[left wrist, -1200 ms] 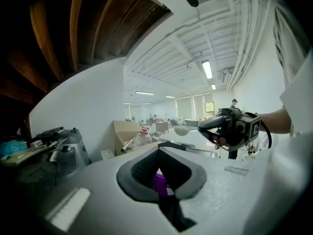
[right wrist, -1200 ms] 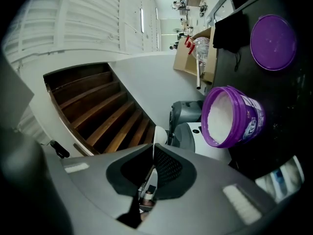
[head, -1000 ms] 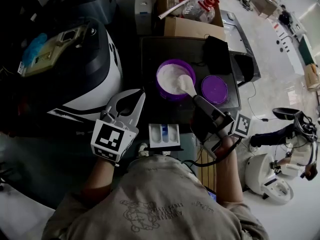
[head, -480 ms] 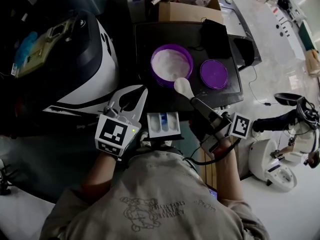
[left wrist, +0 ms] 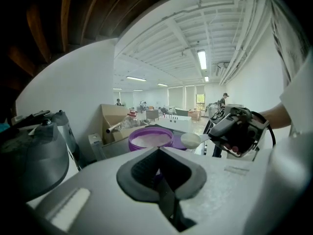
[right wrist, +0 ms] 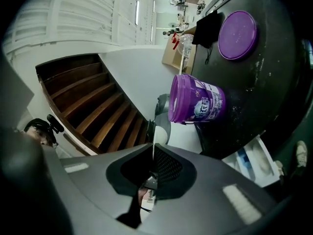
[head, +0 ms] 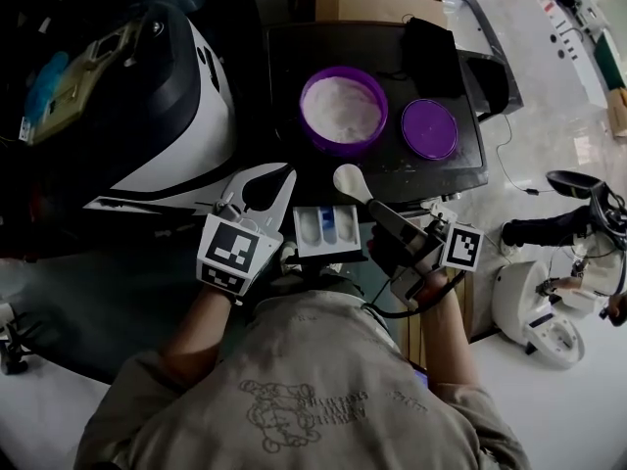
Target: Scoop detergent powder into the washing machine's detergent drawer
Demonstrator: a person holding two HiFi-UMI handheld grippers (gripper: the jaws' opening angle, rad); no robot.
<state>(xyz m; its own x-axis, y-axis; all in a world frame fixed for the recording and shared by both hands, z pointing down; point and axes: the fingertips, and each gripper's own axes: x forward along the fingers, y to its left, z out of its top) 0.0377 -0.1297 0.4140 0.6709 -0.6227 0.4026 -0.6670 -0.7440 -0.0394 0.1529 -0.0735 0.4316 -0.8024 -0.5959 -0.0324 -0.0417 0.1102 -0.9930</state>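
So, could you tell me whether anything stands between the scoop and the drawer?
Nothing visible does: the scoop in the right gripper hangs just beyond the open drawer, with the left gripper off to the side.

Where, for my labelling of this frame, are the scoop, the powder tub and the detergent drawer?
scoop [head: 348,179], head view, its white bowl.
powder tub [head: 339,149], head view, near purple wall.
detergent drawer [head: 328,252], head view, white front rim.

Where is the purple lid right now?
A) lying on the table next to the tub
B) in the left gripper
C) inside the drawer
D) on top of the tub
A: the lid lies flat on the dark table, to the right of the open tub.
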